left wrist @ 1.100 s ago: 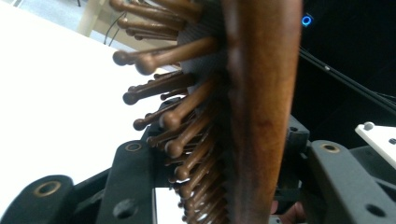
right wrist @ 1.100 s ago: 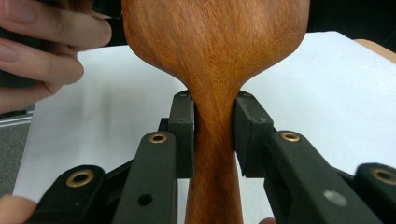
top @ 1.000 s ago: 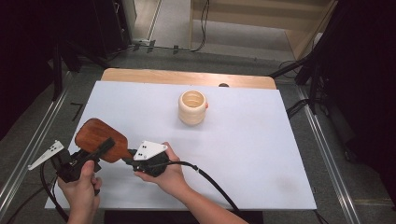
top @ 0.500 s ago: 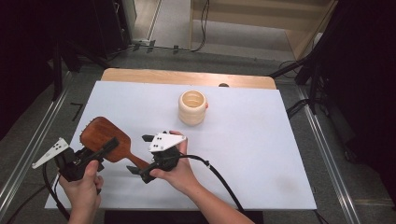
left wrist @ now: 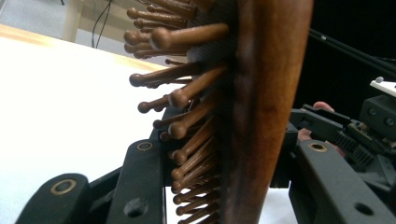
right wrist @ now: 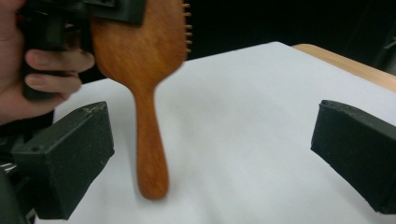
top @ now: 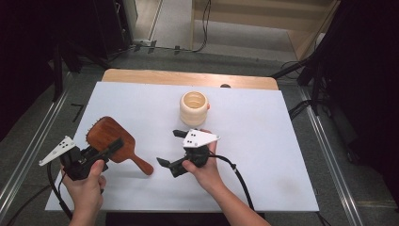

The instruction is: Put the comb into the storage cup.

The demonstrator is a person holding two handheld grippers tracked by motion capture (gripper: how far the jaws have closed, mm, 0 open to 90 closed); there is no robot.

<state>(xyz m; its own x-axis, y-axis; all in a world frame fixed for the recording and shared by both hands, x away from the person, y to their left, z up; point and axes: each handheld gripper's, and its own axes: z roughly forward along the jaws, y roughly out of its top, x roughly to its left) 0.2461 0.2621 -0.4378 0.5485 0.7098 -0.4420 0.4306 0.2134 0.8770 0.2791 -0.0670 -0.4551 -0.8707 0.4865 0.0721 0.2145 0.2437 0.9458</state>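
The hairbrush [top: 110, 141] was a paddle brush of reddish-brown wood, polished smooth, with a broad rounded head and a slim handle that widened a little towards its rounded end [top: 145, 168]. In the left gripper view the brush [left wrist: 261, 107] stood edge-on, and its face carried rows of wooden pins [left wrist: 187, 116] with small ball tips, set in a dark grey cushion. The right gripper view showed the brush's plain back [right wrist: 140, 51], the grain faint under the sheen, and the handle pointing down towards the white sheet.

The left tongs [top: 110, 145] were clenched on the head of the brush, one black jaw on the pin side and the other on the wooden back, and held it at the near left of the worktop [top: 263, 141], with the handle slanting towards the right hand. The right tongs [top: 170, 148] were released, their jaws wide apart after just having been opening, with nothing between the foam-faced pads; they sat just beside the handle's end without touching it.

A small round cup [top: 193, 108] of pale, light wood stood upright towards the far middle of the worktop, well apart from the brush. Its inside looked bare as far as the high view showed. The worktop was covered by a matte white sheet, with a strip of light wooden edge [top: 188, 77] showing along the far side.
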